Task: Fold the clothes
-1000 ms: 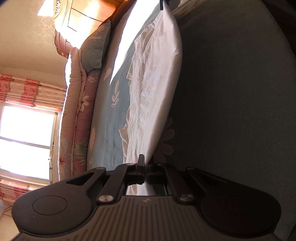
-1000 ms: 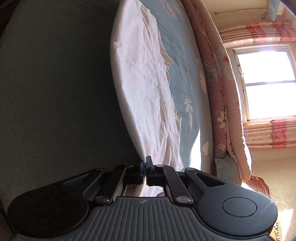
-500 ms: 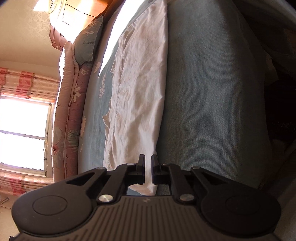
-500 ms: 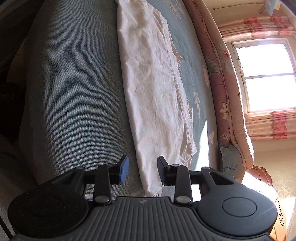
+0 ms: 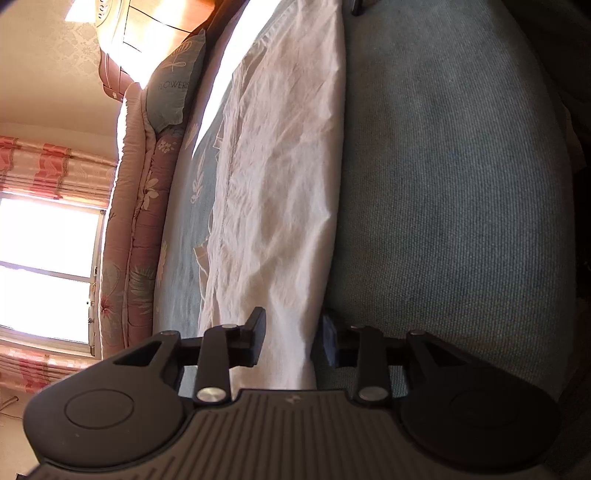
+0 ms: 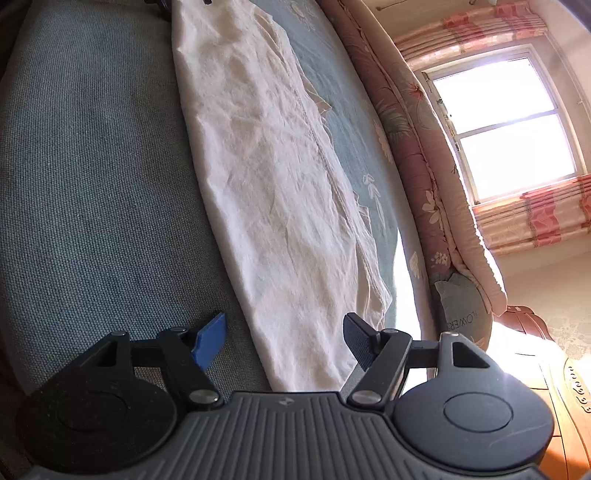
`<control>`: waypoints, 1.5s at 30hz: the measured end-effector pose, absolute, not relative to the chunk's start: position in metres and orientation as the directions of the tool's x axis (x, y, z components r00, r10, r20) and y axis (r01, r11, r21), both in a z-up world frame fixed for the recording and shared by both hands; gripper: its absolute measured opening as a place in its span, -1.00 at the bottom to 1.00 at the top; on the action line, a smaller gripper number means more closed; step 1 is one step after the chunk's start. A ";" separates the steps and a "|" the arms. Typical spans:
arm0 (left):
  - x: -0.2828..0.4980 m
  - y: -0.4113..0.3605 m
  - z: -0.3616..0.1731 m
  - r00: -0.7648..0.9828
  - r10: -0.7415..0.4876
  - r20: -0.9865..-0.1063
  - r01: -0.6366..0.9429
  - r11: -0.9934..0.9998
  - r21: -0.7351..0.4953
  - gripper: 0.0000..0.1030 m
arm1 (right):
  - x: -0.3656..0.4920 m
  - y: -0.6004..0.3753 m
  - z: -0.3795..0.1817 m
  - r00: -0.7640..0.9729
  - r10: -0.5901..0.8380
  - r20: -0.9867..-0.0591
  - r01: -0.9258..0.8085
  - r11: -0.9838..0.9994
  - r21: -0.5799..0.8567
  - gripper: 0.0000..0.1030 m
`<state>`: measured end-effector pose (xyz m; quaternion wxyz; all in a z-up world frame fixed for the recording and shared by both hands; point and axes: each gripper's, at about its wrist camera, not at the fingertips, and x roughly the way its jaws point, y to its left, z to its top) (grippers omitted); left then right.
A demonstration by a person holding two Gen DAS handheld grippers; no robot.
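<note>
White cotton garment (image 5: pixel 280 192) lies in a long strip on the bed (image 5: pixel 454 192); light, limp, we'd pinch its ends. Our left tongs (image 5: pixel 291 341) and right tongs (image 6: pixel 284 341) gape, released.

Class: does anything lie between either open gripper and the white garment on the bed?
Nothing visible does. The garment lies flat on the bed, its ends running straight between the left gripper and the right gripper.

bed (image 5: pixel 461 177): grey-blue cover, ahead | quilt (image 5: pixel 133 236): pink floral, far edge | window (image 6: pixel 506 125): bright, striped curtains (image 6: pixel 539 218) | headboard (image 5: pixel 162 33): wood, sunlit
</note>
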<state>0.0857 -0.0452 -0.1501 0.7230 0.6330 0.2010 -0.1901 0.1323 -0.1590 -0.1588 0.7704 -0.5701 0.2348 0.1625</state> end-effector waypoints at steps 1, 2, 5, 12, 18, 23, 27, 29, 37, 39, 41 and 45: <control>0.088 -0.049 -0.151 0.849 -0.029 -0.528 0.527 0.125 0.841 -0.32 | 0.135 -0.154 -0.161 0.846 -0.010 -0.532 -0.507 0.291 -0.811 0.44; 0.091 -0.053 -0.152 0.850 -0.035 -0.525 0.525 0.125 0.842 -0.32 | 0.137 -0.149 -0.163 0.856 -0.002 -0.518 -0.495 0.285 -0.820 0.44; 0.098 -0.059 -0.154 0.854 -0.040 -0.518 0.519 0.120 0.846 -0.30 | 0.139 -0.133 -0.169 0.879 0.017 -0.476 -0.464 0.256 -0.848 0.44; 0.104 -0.023 -0.156 0.869 0.047 -0.492 0.482 0.139 0.865 -0.09 | 0.151 -0.168 -0.169 0.902 -0.080 -0.424 -0.393 0.251 -0.885 0.59; 0.111 -0.037 -0.158 0.879 0.042 -0.476 0.466 0.145 0.873 -0.10 | 0.158 -0.181 -0.168 0.898 -0.100 -0.428 -0.401 0.210 -0.892 0.56; 0.114 -0.047 -0.157 0.874 0.020 -0.486 0.479 0.138 0.867 -0.09 | 0.168 -0.152 -0.167 0.895 -0.049 -0.442 -0.428 0.182 -0.885 0.53; 0.115 -0.033 -0.159 0.875 0.043 -0.483 0.475 0.130 0.871 -0.08 | 0.171 -0.172 -0.159 0.878 -0.055 -0.476 -0.449 0.251 -0.858 0.58; 0.114 -0.031 -0.161 0.877 0.051 -0.478 0.470 0.121 0.874 -0.09 | 0.172 -0.184 -0.157 0.872 -0.089 -0.481 -0.444 0.269 -0.855 0.58; 0.113 -0.041 -0.173 0.866 0.044 -0.498 0.494 0.073 0.866 -0.70 | 0.161 -0.175 -0.170 0.842 -0.093 -0.531 -0.513 0.167 -0.842 -0.08; 0.109 -0.043 -0.182 0.864 0.051 -0.501 0.499 0.046 0.865 -1.00 | 0.154 -0.169 -0.181 0.826 -0.097 -0.555 -0.545 0.116 -0.831 -0.79; 0.108 -0.043 -0.184 0.871 0.052 -0.488 0.485 0.057 0.872 -1.00 | 0.147 -0.164 -0.193 0.851 -0.115 -0.513 -0.508 0.065 -0.859 -0.80; 0.112 -0.040 -0.172 0.863 0.038 -0.504 0.499 0.095 0.861 -1.00 | 0.155 -0.165 -0.185 0.833 -0.117 -0.541 -0.526 0.142 -0.839 -0.83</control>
